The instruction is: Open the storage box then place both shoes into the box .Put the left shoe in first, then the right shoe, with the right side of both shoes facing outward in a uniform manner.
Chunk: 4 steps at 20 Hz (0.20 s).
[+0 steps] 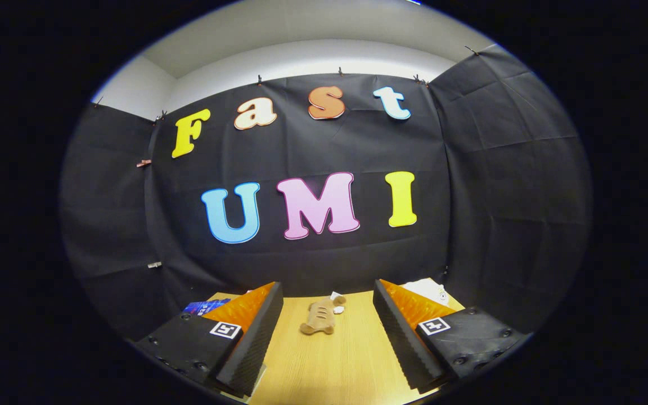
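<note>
— One shoe (320, 318), tan, is seen on the wooden table (324, 365), ahead of the gripper (324, 315), with something white touching its far end.
— Fingers?
— Two are counted, spread wide apart, nothing held. One blue packet (205, 306) and one white object (428, 289) are noted behind them.

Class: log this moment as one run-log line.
gripper: open, nothing held | ahead: tan shoe on wooden table | storage box: not reached

A tan plush-lined shoe (319, 318) lies on the light wooden table (324, 365), ahead of and between the gripper's (327, 332) spread fingers.
</note>
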{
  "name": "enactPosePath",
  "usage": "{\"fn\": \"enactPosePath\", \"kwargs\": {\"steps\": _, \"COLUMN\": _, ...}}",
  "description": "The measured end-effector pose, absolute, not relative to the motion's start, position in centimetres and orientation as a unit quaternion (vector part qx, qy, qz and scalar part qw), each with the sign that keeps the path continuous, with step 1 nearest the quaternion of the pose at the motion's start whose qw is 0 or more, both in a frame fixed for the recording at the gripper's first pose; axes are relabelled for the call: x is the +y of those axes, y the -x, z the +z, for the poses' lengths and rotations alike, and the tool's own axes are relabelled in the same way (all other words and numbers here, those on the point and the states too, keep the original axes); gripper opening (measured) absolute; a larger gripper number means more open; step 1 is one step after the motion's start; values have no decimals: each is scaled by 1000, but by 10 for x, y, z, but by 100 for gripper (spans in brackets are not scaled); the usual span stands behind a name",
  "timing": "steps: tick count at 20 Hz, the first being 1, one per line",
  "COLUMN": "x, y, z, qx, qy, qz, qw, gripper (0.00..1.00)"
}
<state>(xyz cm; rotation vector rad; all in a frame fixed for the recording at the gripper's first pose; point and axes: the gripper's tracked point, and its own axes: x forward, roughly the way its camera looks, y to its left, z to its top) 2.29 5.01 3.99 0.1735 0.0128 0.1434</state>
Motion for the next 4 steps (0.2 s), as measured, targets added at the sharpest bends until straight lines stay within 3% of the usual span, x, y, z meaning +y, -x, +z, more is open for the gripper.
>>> {"fn": "enactPosePath", "kwargs": {"steps": 4, "x": 56, "y": -14, "z": 37, "qx": -1, "qy": -90, "qz": 63, "qw": 994, "gripper": 98}}
